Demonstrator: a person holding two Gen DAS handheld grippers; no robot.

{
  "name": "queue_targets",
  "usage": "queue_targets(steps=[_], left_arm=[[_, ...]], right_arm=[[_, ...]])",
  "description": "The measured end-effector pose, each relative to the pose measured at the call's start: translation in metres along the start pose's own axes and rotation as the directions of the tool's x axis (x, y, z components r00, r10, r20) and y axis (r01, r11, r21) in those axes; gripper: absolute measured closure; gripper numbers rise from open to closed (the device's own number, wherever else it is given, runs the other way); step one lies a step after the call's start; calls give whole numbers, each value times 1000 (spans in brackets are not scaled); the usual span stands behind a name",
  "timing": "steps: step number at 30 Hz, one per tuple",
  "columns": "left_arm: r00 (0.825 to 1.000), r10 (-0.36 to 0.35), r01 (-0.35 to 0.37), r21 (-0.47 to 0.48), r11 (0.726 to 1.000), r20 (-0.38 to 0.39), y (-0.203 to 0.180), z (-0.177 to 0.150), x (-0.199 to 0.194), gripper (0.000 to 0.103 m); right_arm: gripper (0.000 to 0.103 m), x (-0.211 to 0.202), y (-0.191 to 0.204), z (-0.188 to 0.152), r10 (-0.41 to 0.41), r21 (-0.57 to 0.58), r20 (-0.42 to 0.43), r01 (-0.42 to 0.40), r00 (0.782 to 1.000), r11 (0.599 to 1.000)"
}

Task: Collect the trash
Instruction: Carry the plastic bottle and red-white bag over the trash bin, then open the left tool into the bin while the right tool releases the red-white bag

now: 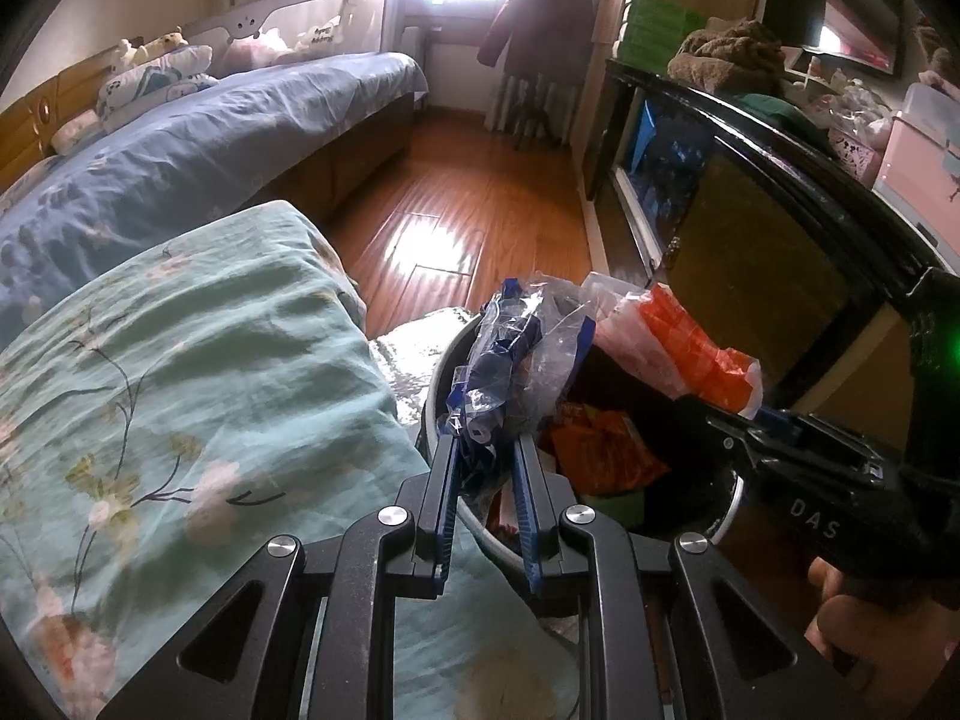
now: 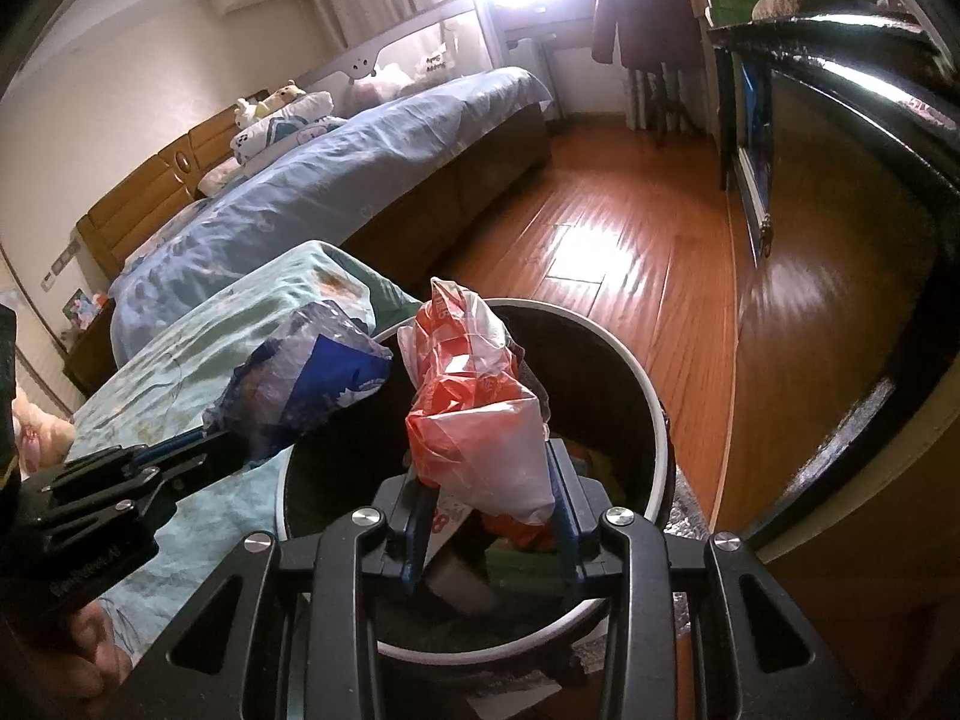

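My left gripper (image 1: 485,450) is shut on a crumpled blue and clear plastic wrapper (image 1: 510,360) and holds it over the left rim of a round trash bin (image 1: 433,384). The same wrapper (image 2: 312,378) and left gripper (image 2: 204,441) show in the right wrist view. My right gripper (image 2: 489,468) is shut on an orange and white plastic bag (image 2: 474,402) above the bin (image 2: 636,366). That bag (image 1: 678,342) and the right gripper (image 1: 744,420) show at the right of the left wrist view. Orange and green trash (image 1: 600,450) lies inside the bin.
A bed corner with a teal floral quilt (image 1: 180,390) presses against the bin's left side. A blue-covered bed (image 1: 210,138) lies behind it. A dark cabinet (image 1: 750,228) stands to the right. Wooden floor (image 1: 480,192) runs between them toward the window.
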State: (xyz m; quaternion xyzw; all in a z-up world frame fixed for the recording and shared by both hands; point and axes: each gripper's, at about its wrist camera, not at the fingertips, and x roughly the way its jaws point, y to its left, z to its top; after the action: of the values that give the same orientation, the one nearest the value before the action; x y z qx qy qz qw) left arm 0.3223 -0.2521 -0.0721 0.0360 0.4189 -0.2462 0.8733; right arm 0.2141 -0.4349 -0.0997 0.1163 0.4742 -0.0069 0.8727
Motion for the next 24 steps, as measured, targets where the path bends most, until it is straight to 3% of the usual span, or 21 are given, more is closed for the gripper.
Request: queue_targets(steps=[20,24], left_arm=[[1000,-5,5,13,1000,-22,-8,7,12,86],[1000,-8,8,16,1000,-24,-10,8,12,80]], right_arm=[[65,8,-5,3,8,32,-30,-8,1000,999],[59,6,-7,4,22,53,-30,-21,999,998]])
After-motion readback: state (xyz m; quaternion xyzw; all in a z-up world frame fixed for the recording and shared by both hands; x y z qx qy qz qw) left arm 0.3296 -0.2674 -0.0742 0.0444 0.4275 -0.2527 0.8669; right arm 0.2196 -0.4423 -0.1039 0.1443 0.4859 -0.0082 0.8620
